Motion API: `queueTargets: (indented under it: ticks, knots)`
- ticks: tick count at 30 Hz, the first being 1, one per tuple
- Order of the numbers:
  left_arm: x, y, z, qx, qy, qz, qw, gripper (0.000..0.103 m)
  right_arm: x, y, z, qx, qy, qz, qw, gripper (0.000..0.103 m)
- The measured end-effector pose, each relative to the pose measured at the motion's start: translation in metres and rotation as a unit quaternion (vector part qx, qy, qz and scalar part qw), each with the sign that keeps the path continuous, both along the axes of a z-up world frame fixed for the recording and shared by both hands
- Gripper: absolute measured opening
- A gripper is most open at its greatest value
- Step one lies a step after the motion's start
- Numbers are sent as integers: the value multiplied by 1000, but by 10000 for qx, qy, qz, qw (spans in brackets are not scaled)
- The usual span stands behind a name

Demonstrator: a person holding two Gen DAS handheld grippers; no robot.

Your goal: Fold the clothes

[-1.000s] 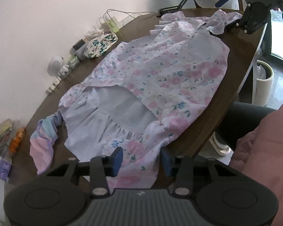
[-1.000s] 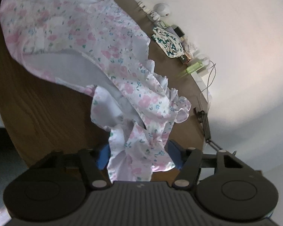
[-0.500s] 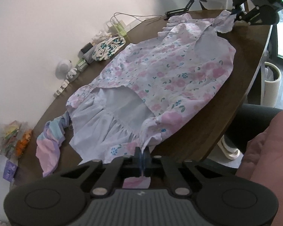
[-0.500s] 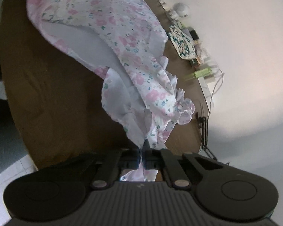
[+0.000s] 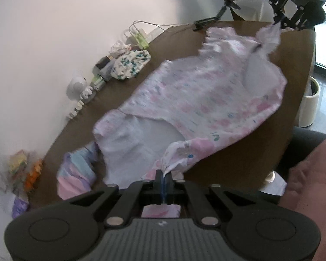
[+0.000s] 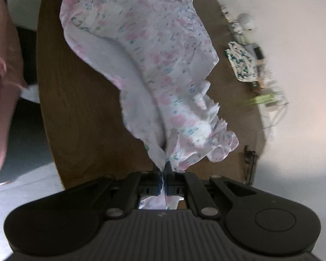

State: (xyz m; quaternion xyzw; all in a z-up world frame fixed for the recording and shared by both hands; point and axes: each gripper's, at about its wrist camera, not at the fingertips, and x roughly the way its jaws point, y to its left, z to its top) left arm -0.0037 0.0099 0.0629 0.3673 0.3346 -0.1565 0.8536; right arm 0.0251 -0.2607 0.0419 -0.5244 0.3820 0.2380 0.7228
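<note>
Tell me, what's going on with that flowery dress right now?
Left gripper shut on floral dress hem. Right gripper shut on its ruffled end. Dress lifting off wooden table. Nothing blocking.

Left gripper (image 5: 163,183) and right gripper (image 6: 163,181) both have fingers pressed together.

dress (image 5: 197,100): white ground, pink blooms, small teal-green sprigs; plain pale lilac-white lining
worktop (image 6: 80,100): brown wood grain
left gripper (image 5: 163,183): black body, blue pads
right gripper (image 6: 163,180): black body, blue pads
pouch (image 5: 130,64), upper left of frame: white with dark green-teal print
striped cloth (image 5: 78,174), lower left: pastel pink, blue and lilac bands
wall (image 5: 54,32): off-white
bin (image 5: 308,106), right edge: cream
garment at right edge (image 5: 310,182): dusty pink
</note>
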Motion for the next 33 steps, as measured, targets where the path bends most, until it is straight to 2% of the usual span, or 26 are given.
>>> queueTargets:
  ticks: [3, 6, 9, 12, 15, 21, 28, 33]
  knots:
    - [54, 13, 24, 69, 364, -49, 9993, 0, 51, -10, 29, 279, 952, -142, 9950, 2]
    - [123, 29, 7, 138, 1224, -38, 9924, 0, 110, -16, 28, 494, 1910, -389, 9796, 2]
    - [179, 33, -20, 334, 1823, 63, 9826, 1, 147, -15, 9, 495, 2395, -617, 9677, 2]
    - [199, 35, -35, 308, 2123, -69, 9767, 3, 163, -15, -2, 558, 2692, -724, 9587, 3]
    - [202, 35, -41, 236, 2257, -160, 9738, 9, 173, -17, -7, 666, 2872, -737, 9527, 4]
    - [204, 43, -44, 29, 2317, -145, 9727, 14, 188, -29, -8, 987, 3147, -881, 9399, 5]
    - [207, 43, -35, -209, 2187, -212, 9753, 14, 187, -35, -5, 1087, 3405, -914, 9294, 5]
    - [203, 39, -28, -252, 2105, -374, 9765, 11, 176, -39, 8, 1213, 3482, -867, 9255, 5]
